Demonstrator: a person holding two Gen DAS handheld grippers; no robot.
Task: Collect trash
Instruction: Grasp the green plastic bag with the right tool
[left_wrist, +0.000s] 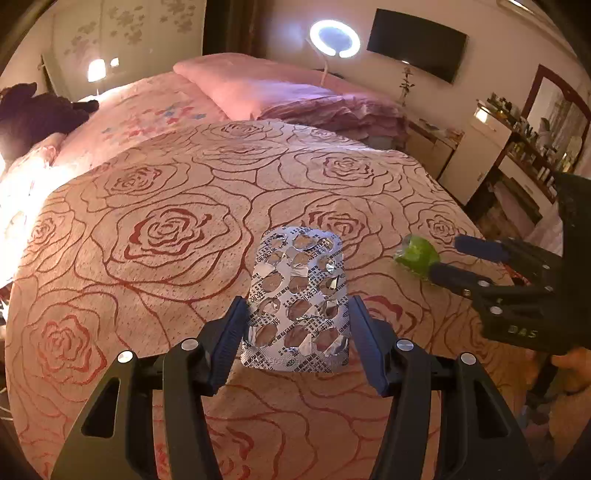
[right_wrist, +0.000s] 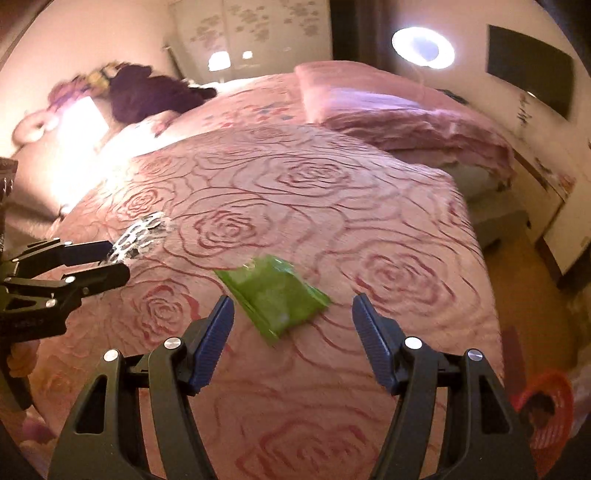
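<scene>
A silver blister pack (left_wrist: 299, 295) with burst foil pockets stands between the blue pads of my left gripper (left_wrist: 298, 301), which press on its two long edges just above the rose-patterned bedspread (left_wrist: 166, 229). From the right wrist, the same pack (right_wrist: 144, 232) shows at the tips of the left gripper (right_wrist: 118, 258). A green plastic packet (right_wrist: 273, 295) lies flat on the bedspread (right_wrist: 388, 229), ahead of and between the spread fingers of my right gripper (right_wrist: 292, 301), neither pad touching it. In the left wrist view the green packet (left_wrist: 417, 254) sits at the tips of the right gripper (left_wrist: 445, 257).
Folded pink bedding (left_wrist: 280, 92) and a dark plush toy (left_wrist: 33, 110) lie at the far end of the bed. A red basket (right_wrist: 546, 406) stands on the floor off the bed's right edge. White cabinets (left_wrist: 476, 155) line the right wall.
</scene>
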